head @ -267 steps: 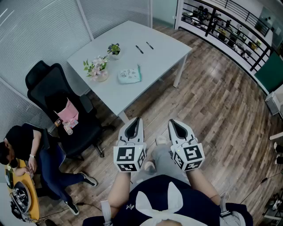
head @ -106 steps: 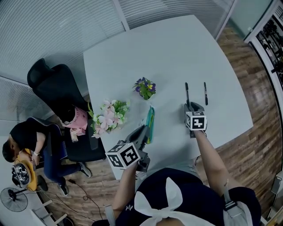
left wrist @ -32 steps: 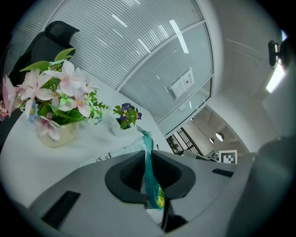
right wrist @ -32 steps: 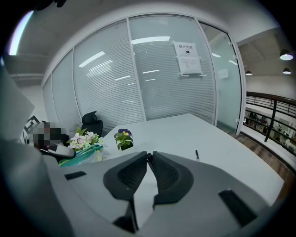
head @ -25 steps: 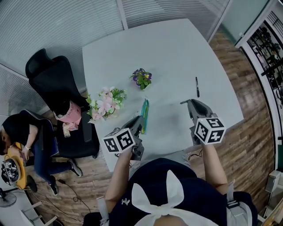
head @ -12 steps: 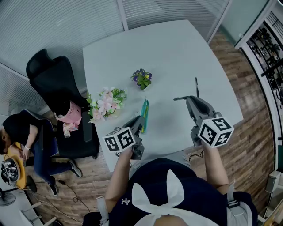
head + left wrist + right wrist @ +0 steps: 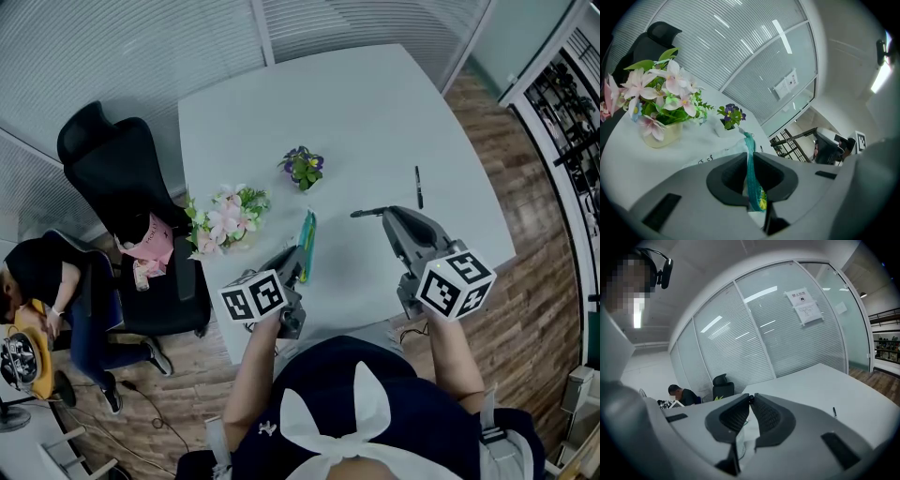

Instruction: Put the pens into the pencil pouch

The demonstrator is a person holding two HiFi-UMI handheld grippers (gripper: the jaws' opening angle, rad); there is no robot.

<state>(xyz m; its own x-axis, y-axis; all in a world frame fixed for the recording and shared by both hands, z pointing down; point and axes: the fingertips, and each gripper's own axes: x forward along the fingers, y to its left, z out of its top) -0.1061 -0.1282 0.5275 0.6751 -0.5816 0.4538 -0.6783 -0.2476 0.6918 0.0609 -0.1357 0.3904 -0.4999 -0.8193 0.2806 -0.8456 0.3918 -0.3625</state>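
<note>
The pencil pouch (image 7: 306,246) stands on edge on the white table (image 7: 375,103), its teal zip edge up. My left gripper (image 7: 292,260) is shut on that edge; in the left gripper view the teal strip (image 7: 751,173) runs between the pads of that gripper (image 7: 750,159). My right gripper (image 7: 386,214) hovers above the table to the right of the pouch, shut on a black pen (image 7: 364,213) that sticks out leftward. In the right gripper view, that gripper (image 7: 751,398) pinches the pen's end (image 7: 749,400). A second black pen (image 7: 417,186) (image 7: 834,412) lies on the table beyond.
A vase of pink flowers (image 7: 225,220) and a small potted plant (image 7: 302,167) stand left of and behind the pouch. A black office chair (image 7: 112,178) with a pink bag sits at the table's left; a person (image 7: 28,281) sits further left. Blinds and glass walls border the far side.
My right gripper has risen and carried its pen leftward, nearer the pouch. The left gripper and pouch have stayed still, and the second pen has not moved.
</note>
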